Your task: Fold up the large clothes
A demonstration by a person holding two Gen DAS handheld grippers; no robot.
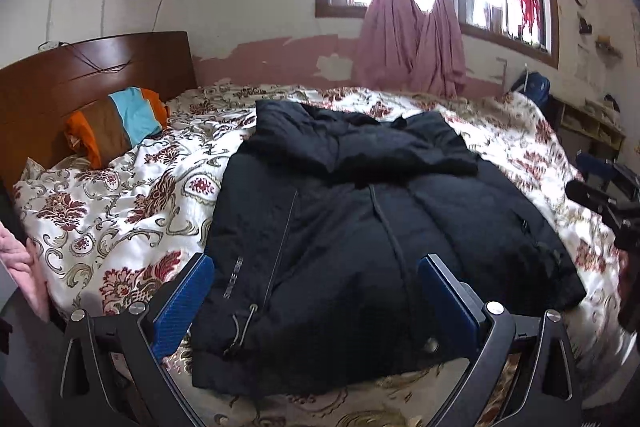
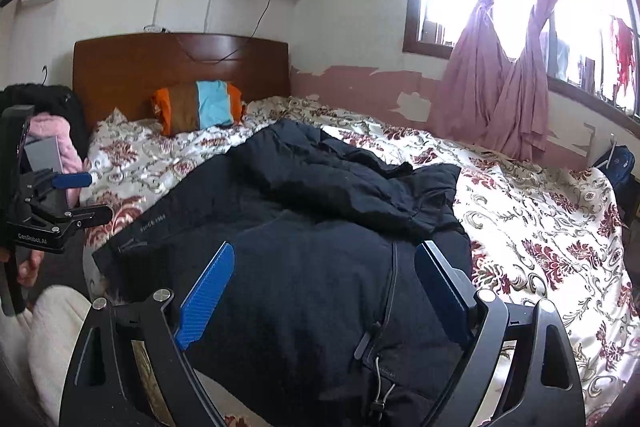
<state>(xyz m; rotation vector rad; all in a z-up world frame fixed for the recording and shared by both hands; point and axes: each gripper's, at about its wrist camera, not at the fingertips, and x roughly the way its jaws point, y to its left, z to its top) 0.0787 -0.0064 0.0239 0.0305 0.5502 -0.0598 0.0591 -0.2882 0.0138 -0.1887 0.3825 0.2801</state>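
A large black padded jacket (image 1: 360, 227) lies on the bed with its sleeves folded in over the chest; it also shows in the right wrist view (image 2: 320, 235). My left gripper (image 1: 316, 267) is open, its blue fingers spread above the jacket's near hem, holding nothing. My right gripper (image 2: 324, 263) is open too, hovering over the jacket's lower part. The right gripper shows at the right edge of the left wrist view (image 1: 608, 203). The left gripper shows at the left edge of the right wrist view (image 2: 60, 199).
The bed has a floral quilt (image 1: 120, 211) and a wooden headboard (image 2: 180, 75). A striped orange, brown and blue pillow (image 1: 116, 123) lies by the headboard. Pink curtains (image 1: 412, 39) hang at the window. A shelf (image 1: 592, 131) stands at the far right.
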